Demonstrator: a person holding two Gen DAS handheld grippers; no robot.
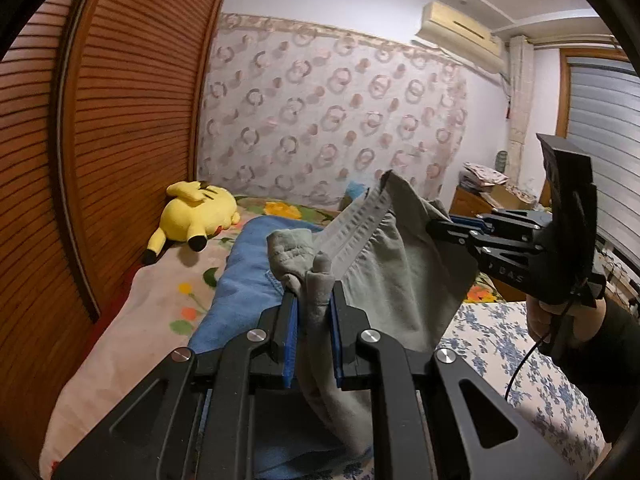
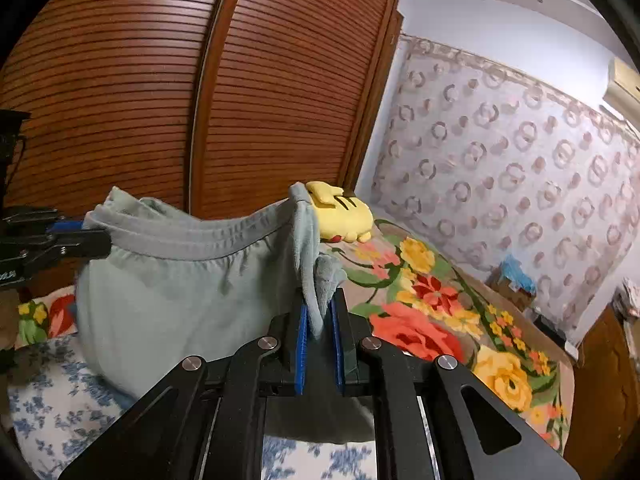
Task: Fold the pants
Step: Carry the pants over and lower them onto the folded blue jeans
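Note:
Grey-green pants point(image 1: 404, 264) hang in the air above the bed, held by the elastic waistband point(image 2: 192, 236), which is stretched between both grippers. My left gripper point(image 1: 314, 300) is shut on one end of the waistband; it also shows at the left edge of the right wrist view point(image 2: 86, 236). My right gripper point(image 2: 320, 312) is shut on the other end; it shows in the left wrist view point(image 1: 436, 226), held by a hand. The legs hang down out of sight below the grippers.
The bed carries a blue-flowered white sheet point(image 1: 520, 360), a bright floral blanket point(image 2: 432, 308), a blue cloth point(image 1: 240, 280) and a yellow plush toy point(image 1: 196, 216). A slatted wooden wardrobe point(image 2: 180, 80) stands along the bed. A wooden cabinet point(image 1: 488, 200) stands at the far right.

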